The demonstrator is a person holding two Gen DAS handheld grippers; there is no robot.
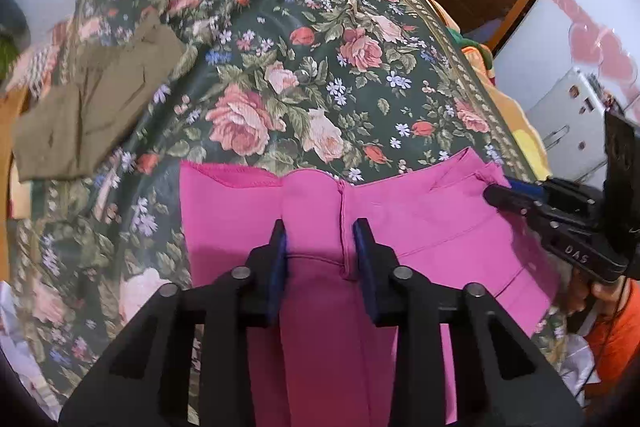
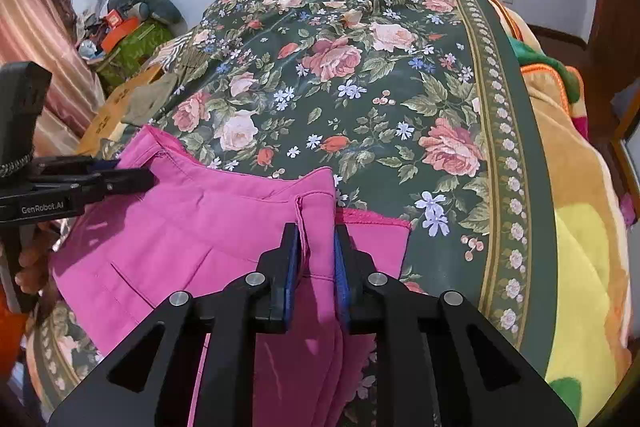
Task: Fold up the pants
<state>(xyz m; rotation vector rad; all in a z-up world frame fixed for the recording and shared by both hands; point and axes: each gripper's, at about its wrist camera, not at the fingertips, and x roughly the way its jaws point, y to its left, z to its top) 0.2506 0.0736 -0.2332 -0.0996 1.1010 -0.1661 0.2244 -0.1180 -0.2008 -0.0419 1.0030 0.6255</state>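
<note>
Pink pants (image 1: 400, 219) lie on a floral bedspread (image 1: 280, 67), waistband toward the far side. My left gripper (image 1: 322, 231) is over the waistband's left part, its jaws a hand's width apart with pink fabric between the pads; whether the pads grip it I cannot tell. My right gripper (image 2: 316, 233) is shut on a fold of the pants (image 2: 200, 219) at the waistband's right end. Each gripper shows in the other's view: the right one (image 1: 496, 193) at the right edge, the left one (image 2: 144, 179) at the left edge, both at the waistband.
Folded olive-brown trousers (image 1: 92, 107) lie on the bed's far left. An orange and yellow blanket (image 2: 580, 227) lies along the bed's right side. Clutter and a curtain (image 2: 36, 27) stand at the left. The bedspread (image 2: 360, 87) stretches beyond the pants.
</note>
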